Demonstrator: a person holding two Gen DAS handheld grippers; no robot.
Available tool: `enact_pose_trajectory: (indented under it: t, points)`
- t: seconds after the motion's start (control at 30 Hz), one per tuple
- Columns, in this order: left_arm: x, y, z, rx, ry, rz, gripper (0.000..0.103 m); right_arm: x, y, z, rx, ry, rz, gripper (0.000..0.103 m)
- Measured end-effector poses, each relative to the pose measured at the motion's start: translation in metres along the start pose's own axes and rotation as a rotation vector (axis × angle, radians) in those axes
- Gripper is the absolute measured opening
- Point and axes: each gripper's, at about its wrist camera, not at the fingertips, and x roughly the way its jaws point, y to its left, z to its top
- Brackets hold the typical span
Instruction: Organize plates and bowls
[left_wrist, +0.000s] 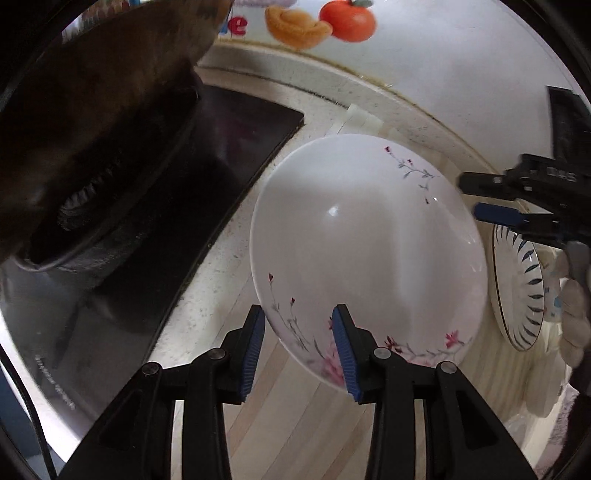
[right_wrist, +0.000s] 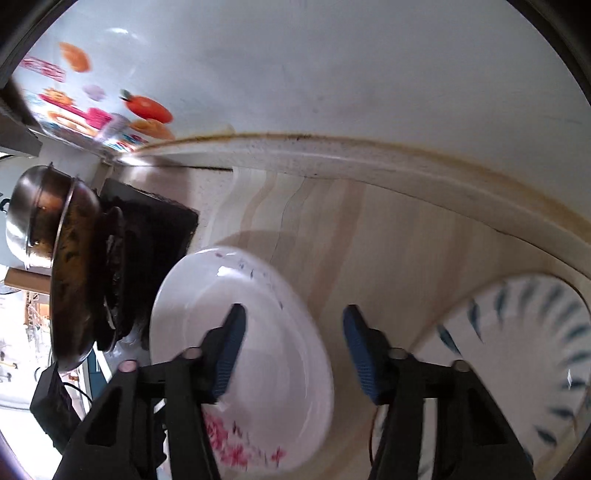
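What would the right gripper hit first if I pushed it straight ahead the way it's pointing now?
Probably the bare wood-look counter mat, then the raised backsplash ledge. The right gripper is open and empty; the floral plate lies off to its left and the blue-leaf plate to its right. Depth is uncertain.

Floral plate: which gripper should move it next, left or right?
Left. The left gripper already straddles the floral plate rim; the right gripper is open and empty, between it and the blue-striped plate.
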Motion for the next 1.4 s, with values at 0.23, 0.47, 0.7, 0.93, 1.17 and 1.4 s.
enact_pose_trajectory:
  t: [0.23, 0.47, 0.7, 0.93, 1.17, 1.4]
  points:
    - [0.008, 0.003, 0.002, 0.0, -0.028, 0.01, 0.028, 0.018, -0.006, 0.002, -0.029, 0.039, 0.019, 0.022]
    - [-0.001, -0.002, -0.013, 0.006, -0.036, 0.017, 0.028, 0.001, -0.012, -0.02, -0.052, 0.032, 0.023, 0.02]
    - [-0.038, -0.018, -0.031, 0.031, -0.071, -0.009, 0.028, -0.038, -0.02, -0.06, -0.024, -0.006, 0.044, 0.02]
    - [-0.09, -0.043, -0.056, 0.08, -0.101, -0.046, 0.028, -0.092, -0.035, -0.125, 0.017, -0.041, 0.065, 0.02]
    - [-0.124, -0.074, -0.098, 0.148, -0.097, -0.083, 0.027, -0.142, -0.061, -0.21, 0.079, -0.085, 0.081, 0.02]
    - [-0.12, -0.11, -0.135, 0.247, -0.059, -0.113, 0.027, -0.172, -0.108, -0.299, 0.173, -0.098, 0.067, 0.02]
